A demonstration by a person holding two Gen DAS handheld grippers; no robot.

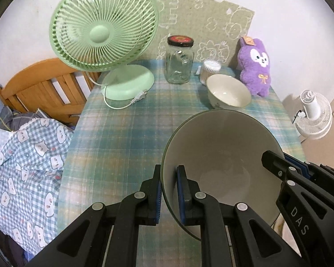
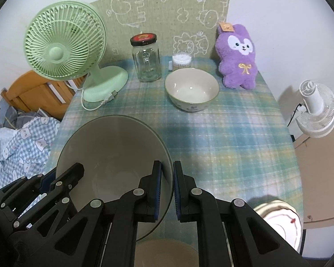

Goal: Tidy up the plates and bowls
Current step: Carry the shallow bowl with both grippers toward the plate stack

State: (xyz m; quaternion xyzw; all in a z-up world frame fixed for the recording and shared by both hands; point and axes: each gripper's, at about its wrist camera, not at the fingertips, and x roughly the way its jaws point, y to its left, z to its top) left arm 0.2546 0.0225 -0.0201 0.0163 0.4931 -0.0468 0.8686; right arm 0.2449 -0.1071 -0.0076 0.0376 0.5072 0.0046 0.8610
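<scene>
Both tools, left [image 1: 168, 193] and right [image 2: 167, 191], pinch opposite rims of a lifted bowl [image 1: 220, 155]; uneven motion could tip or drop it onto the counter [image 1: 122, 138].

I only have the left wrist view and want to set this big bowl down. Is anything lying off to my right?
Observer: Yes, a white plate with red trim sits at the near right of the plaid tablecloth.
Operator: Is the right gripper on the bowl?
Observer: The right gripper has the large bowl by the rim, between its pads.
Operator: Anything underneath?
Observer: A tan round shape shows below; I cannot tell what it is.
</scene>
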